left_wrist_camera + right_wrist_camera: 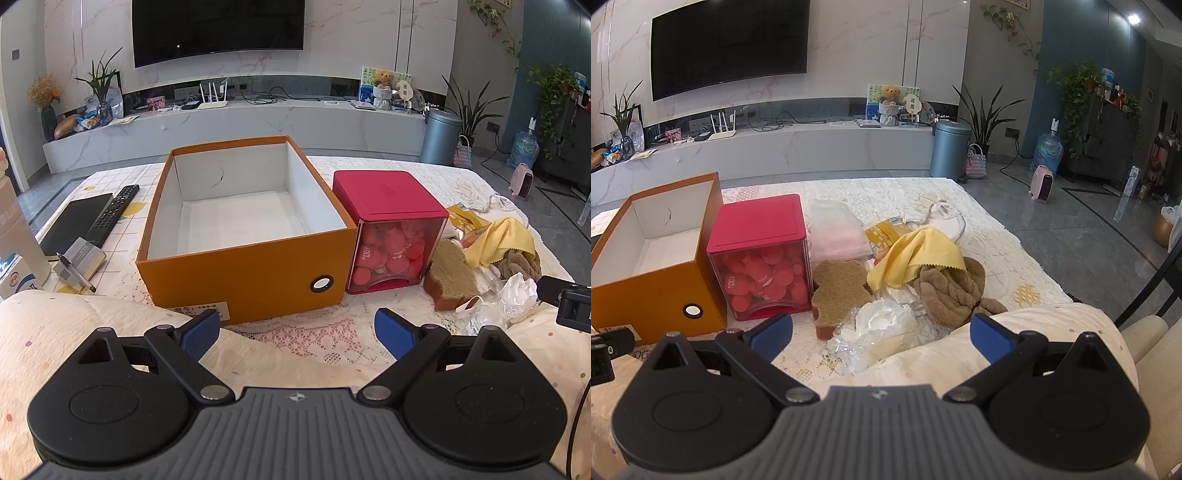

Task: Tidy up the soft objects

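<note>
An empty orange box (243,273) with a white inside stands on the lace-covered table; it also shows in the right wrist view (646,291). A pile of soft things lies to its right: a brown sponge (840,291), a yellow cloth (918,262), a brown fuzzy cloth (955,291), crumpled clear plastic (882,328) and a pink-white pouch (836,230). My left gripper (297,334) is open and empty, just in front of the box. My right gripper (881,338) is open and empty, just in front of the plastic and sponge.
A red-lidded clear container (388,229) of pink pieces stands between box and pile. A black notebook (75,221), a remote (114,210), a pen (75,273) and a bottle (18,236) lie left of the box. A cream cushion (1015,354) sits under both grippers.
</note>
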`<act>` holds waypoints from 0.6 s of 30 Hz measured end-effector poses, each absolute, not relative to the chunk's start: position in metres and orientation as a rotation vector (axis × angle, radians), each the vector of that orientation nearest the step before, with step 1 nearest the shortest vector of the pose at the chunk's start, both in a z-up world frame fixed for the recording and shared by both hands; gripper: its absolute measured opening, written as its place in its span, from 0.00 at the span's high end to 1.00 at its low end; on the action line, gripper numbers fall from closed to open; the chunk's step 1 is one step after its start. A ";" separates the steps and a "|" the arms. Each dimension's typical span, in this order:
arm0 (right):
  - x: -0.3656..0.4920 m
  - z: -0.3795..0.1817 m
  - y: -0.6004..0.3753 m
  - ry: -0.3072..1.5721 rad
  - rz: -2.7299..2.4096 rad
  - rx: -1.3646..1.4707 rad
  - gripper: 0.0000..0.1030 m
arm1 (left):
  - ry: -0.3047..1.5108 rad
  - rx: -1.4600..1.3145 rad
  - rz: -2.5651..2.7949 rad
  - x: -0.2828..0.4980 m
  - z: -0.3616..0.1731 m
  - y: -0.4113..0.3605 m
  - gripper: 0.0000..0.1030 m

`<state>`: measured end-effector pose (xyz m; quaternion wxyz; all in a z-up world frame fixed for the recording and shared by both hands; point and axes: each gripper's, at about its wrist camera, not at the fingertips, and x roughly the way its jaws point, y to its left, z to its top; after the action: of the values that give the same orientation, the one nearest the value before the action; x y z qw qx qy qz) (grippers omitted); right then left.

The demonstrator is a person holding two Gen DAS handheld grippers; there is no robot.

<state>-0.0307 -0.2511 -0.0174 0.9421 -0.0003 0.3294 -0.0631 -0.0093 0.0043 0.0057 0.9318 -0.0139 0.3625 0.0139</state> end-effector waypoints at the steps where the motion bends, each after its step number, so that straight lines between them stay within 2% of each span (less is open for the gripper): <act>1: -0.031 -0.017 -0.251 0.672 -0.128 0.000 0.02 | 0.743 -0.028 0.030 -0.009 0.006 0.004 0.00; 18: -0.037 -0.013 -0.250 0.657 -0.120 -0.002 0.02 | 0.728 -0.014 0.040 -0.014 0.008 0.002 0.00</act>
<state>-0.0374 -0.2496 -0.0135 0.9448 -0.0009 0.3223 -0.0587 -0.0138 0.0018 0.0080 0.9343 -0.0069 0.3559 0.0196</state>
